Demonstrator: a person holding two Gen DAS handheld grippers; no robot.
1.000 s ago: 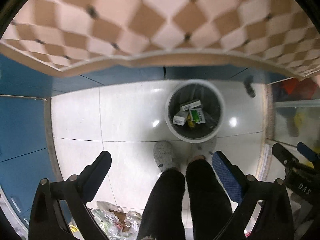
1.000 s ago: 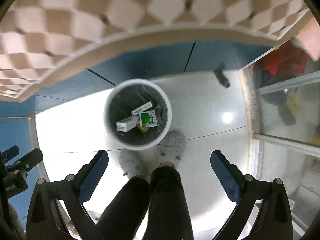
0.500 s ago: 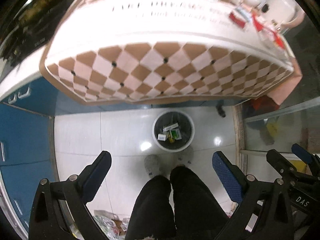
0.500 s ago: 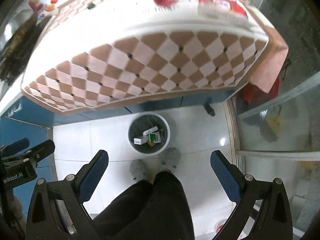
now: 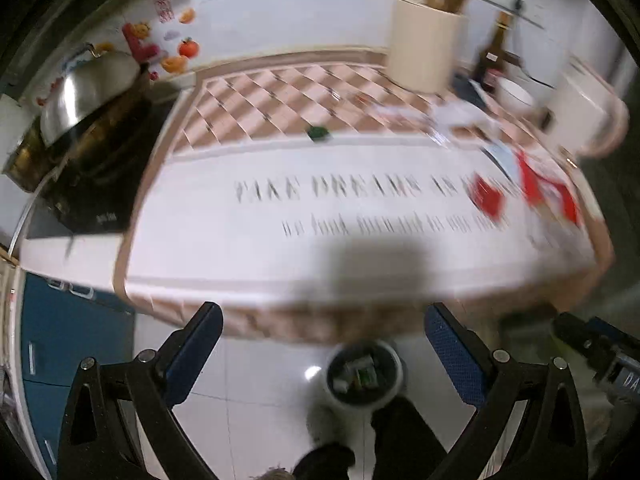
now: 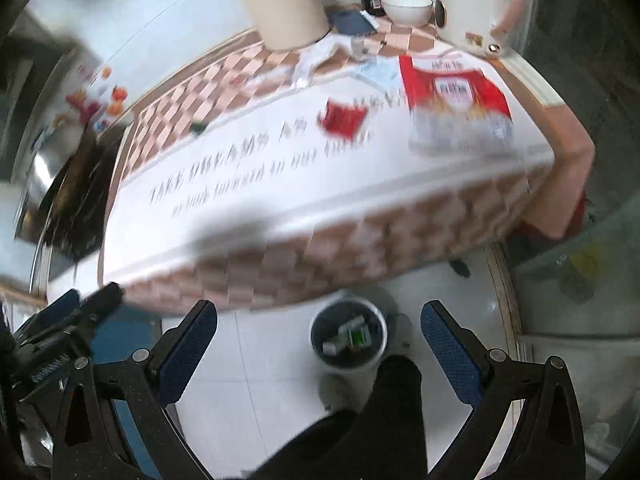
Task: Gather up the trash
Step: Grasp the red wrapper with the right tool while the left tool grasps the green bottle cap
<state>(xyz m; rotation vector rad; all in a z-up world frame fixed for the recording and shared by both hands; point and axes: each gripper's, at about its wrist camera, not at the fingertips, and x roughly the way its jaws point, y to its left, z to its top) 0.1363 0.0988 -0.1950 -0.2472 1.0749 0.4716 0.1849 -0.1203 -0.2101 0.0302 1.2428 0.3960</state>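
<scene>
A round white trash bin with a dark liner stands upright on the pale floor tiles, just off the table's edge. Small cartons lie inside it. On the tablecloth above lie a small red wrapper and a larger red-and-white package, apart.

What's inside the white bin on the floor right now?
The round white bin with a dark liner holds a few small cartons: a white one and a green one. Anything beneath them is hidden.

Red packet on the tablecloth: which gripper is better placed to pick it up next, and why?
Probably the right gripper: open and empty, and the small red packet lies almost straight ahead. For the left gripper, it lies far to the right.
</scene>
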